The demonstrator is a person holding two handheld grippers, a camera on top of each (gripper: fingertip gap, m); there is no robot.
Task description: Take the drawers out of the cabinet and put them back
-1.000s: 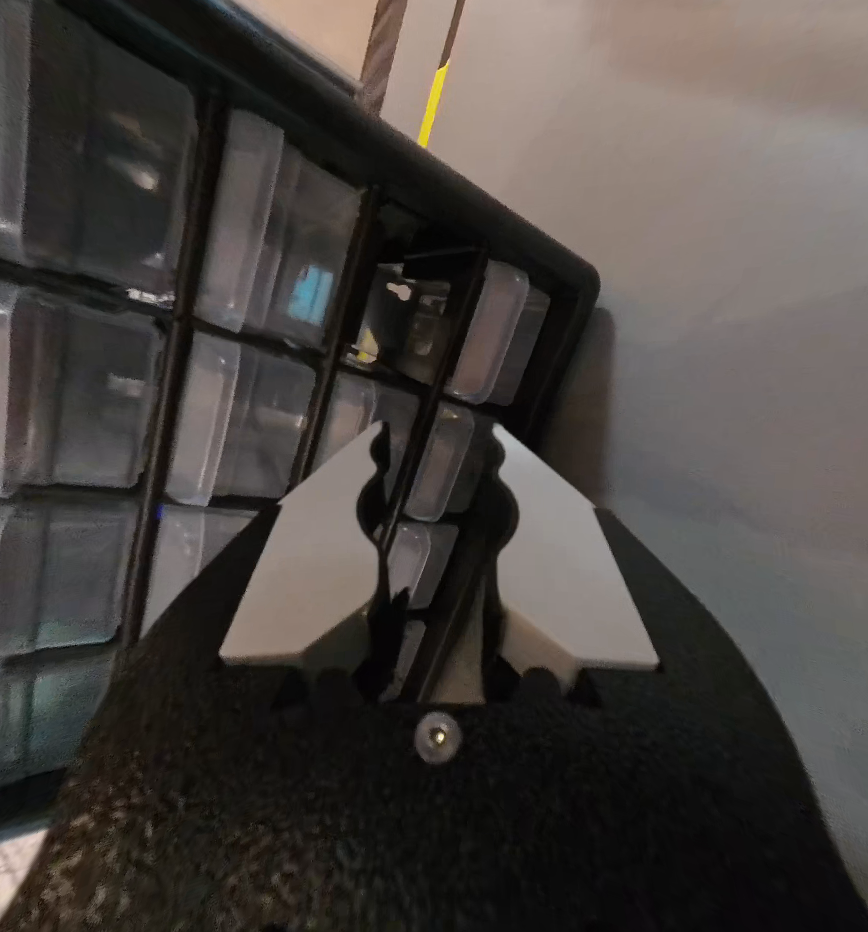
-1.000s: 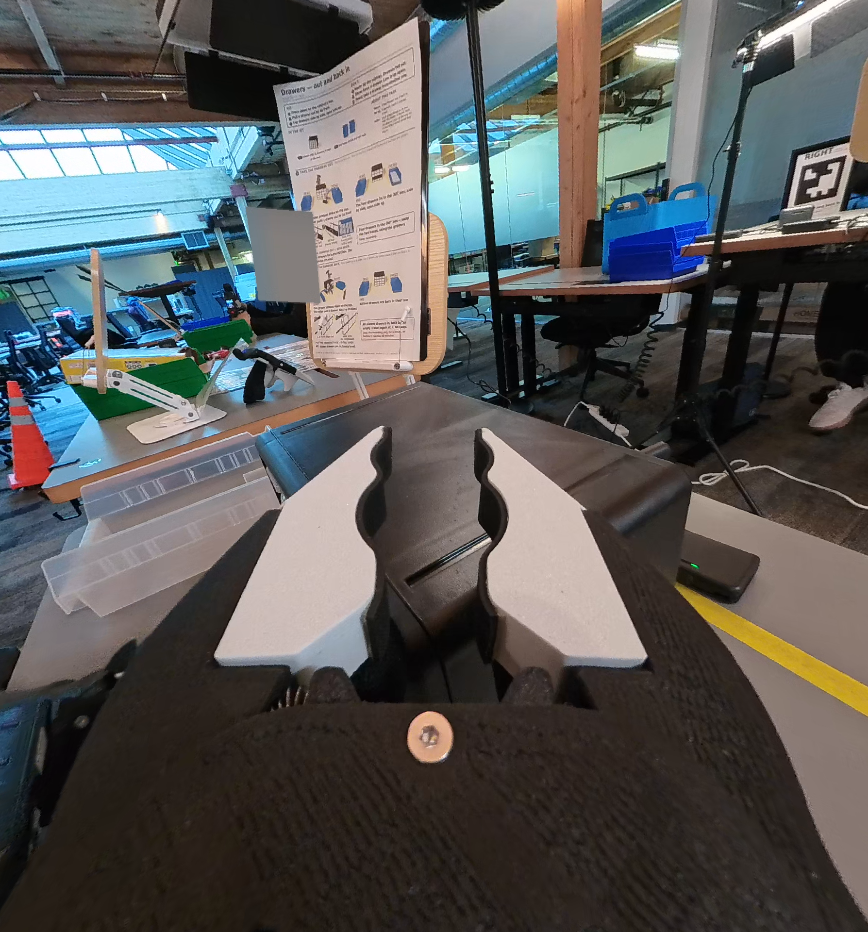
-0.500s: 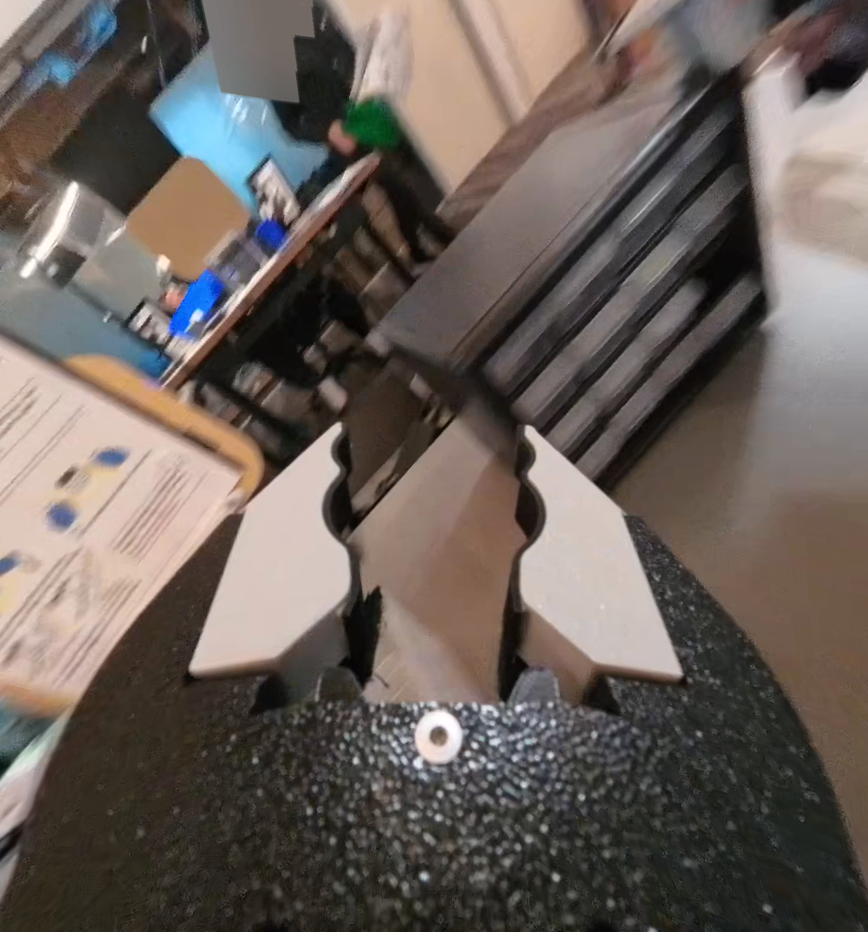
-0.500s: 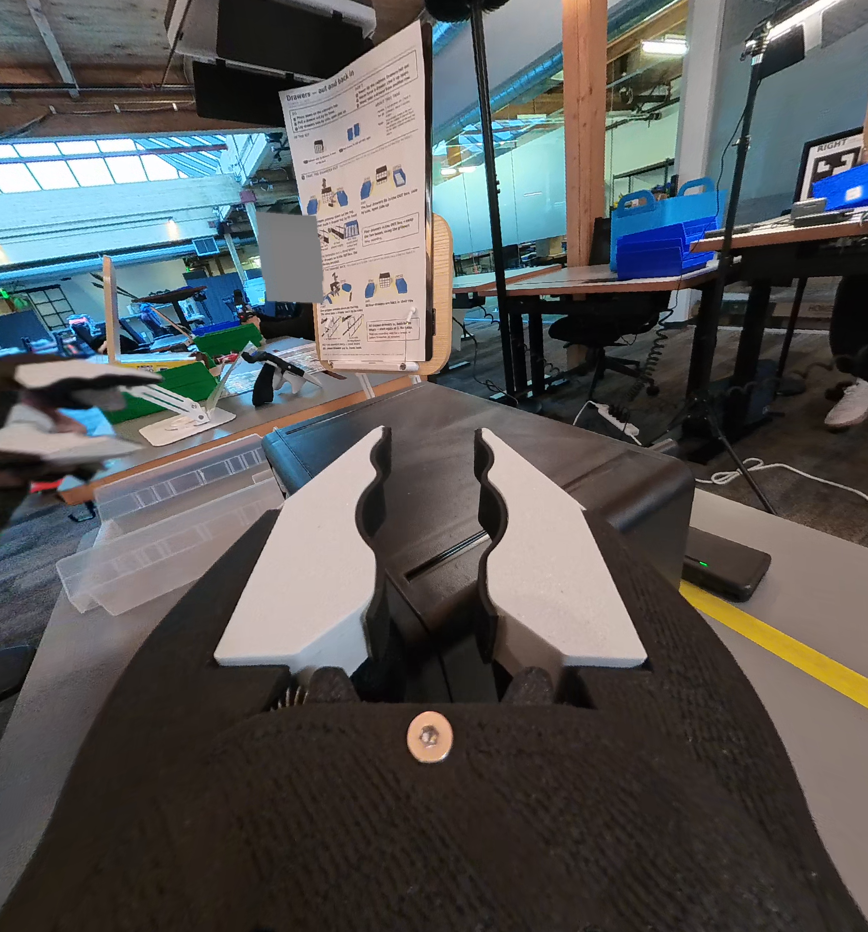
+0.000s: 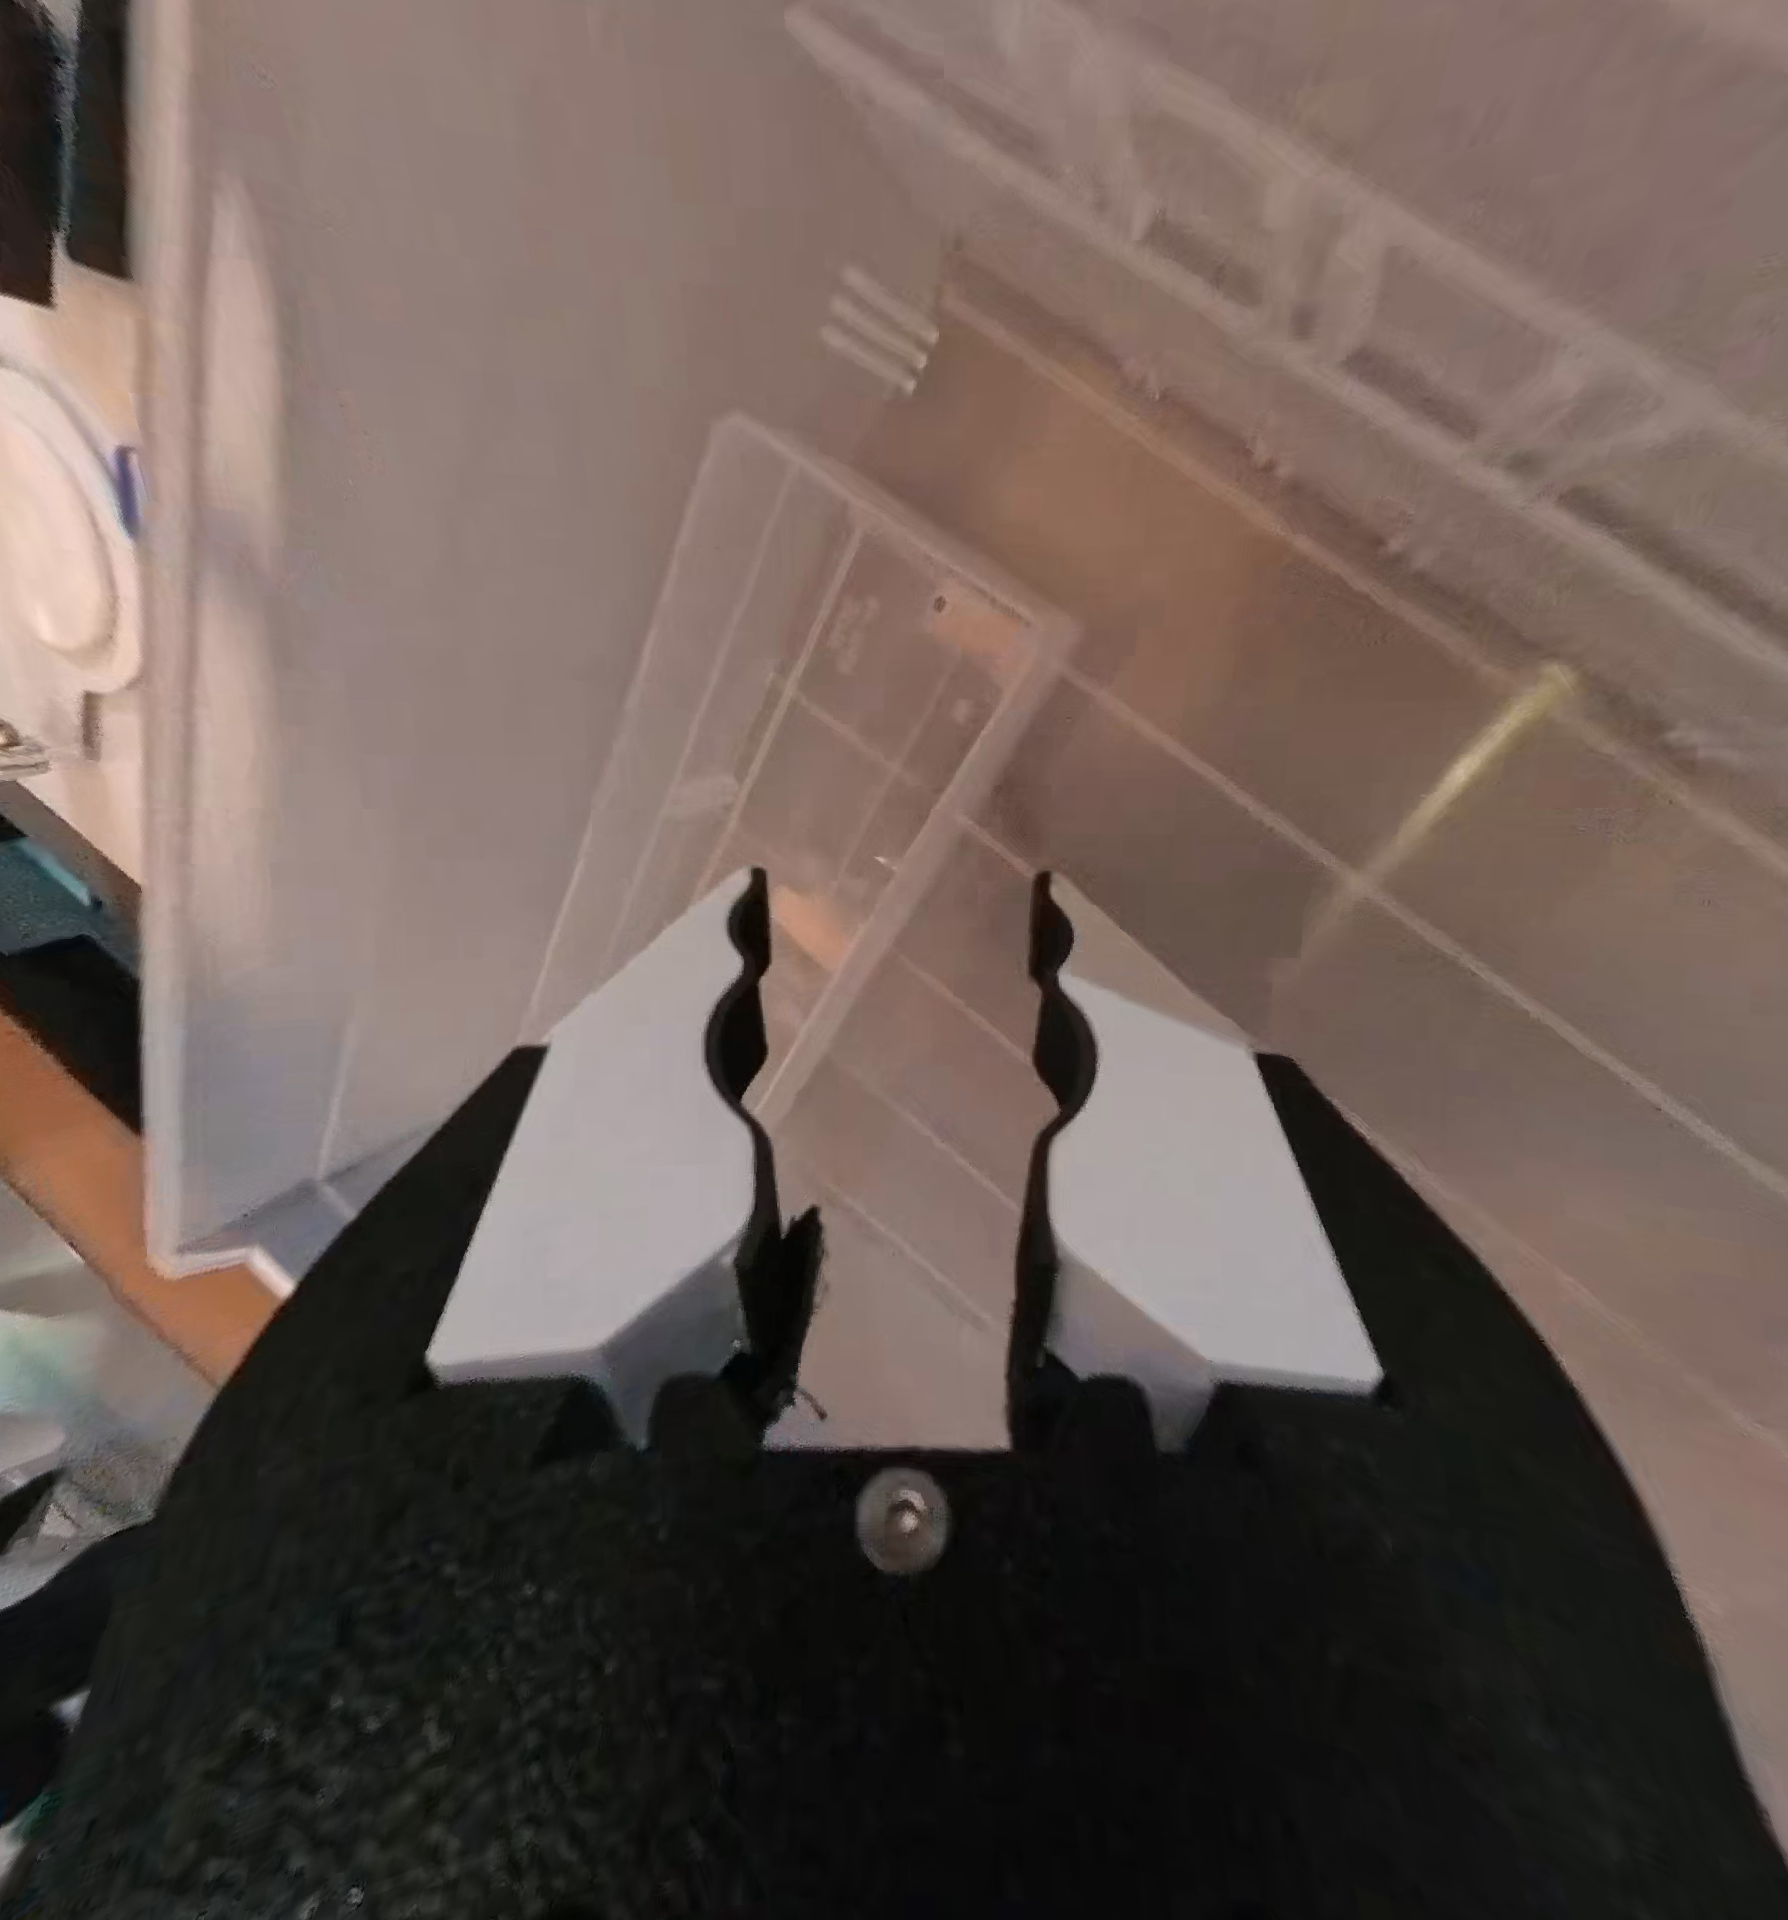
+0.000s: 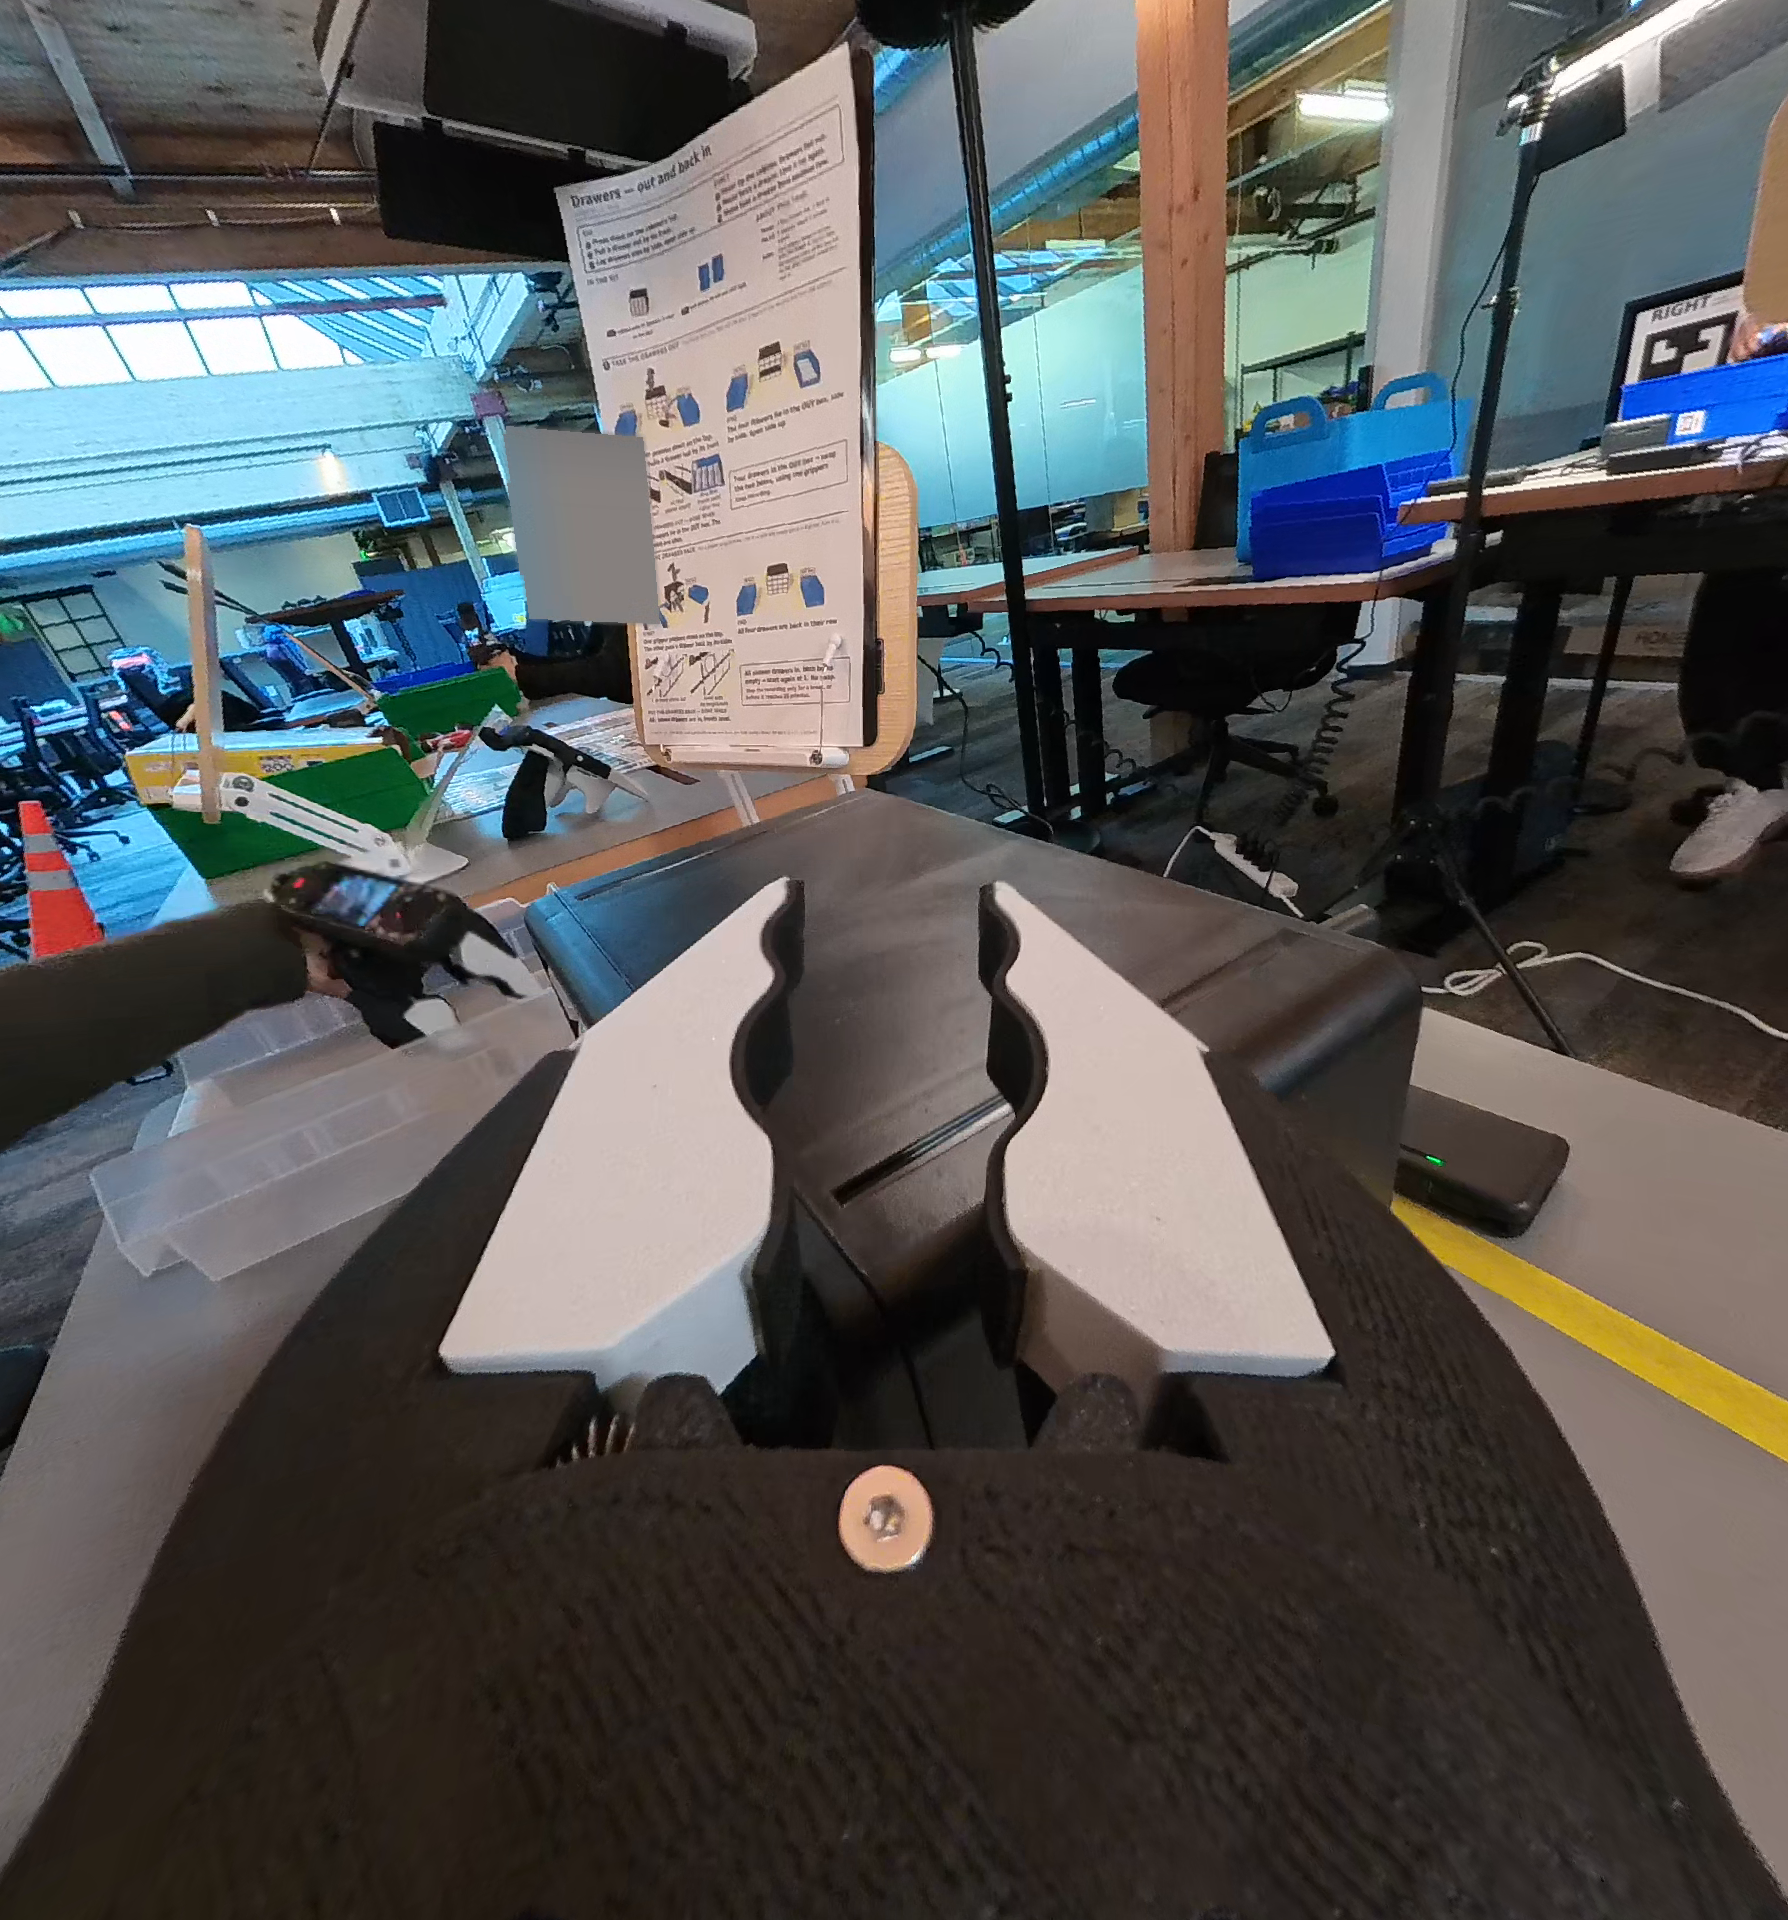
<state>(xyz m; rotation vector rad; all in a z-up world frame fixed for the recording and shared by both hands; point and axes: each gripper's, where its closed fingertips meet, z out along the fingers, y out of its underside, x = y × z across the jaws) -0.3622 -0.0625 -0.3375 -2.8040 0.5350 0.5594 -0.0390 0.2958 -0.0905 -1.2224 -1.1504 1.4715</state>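
The black cabinet [image 6: 973, 935] stands on the grey table, seen from above and behind its top. My right gripper [image 6: 890, 904] is open and empty, low over the cabinet's top. Several clear plastic drawers [image 6: 298, 1132] lie on the table to the left of the cabinet. My left gripper [image 6: 474, 992], held by a dark-sleeved arm, hovers just above them. In the left wrist view my left gripper [image 5: 895, 883] is open and empty, pointing down at a small clear drawer [image 5: 807, 748] that leans on a bigger clear drawer [image 5: 1389, 831]. The cabinet's front is hidden.
An instruction sheet on a stand [image 6: 734, 447] rises behind the cabinet. A black device with a green light [image 6: 1472, 1164] lies right of the cabinet, beside a yellow tape line [image 6: 1648, 1361]. The table's left edge [image 6: 59, 1351] is close to the drawers.
My left gripper swung away from the cabinet's drawer front, past the room, and now points down at the clear drawers on the table. My right gripper stayed over the cabinet top.
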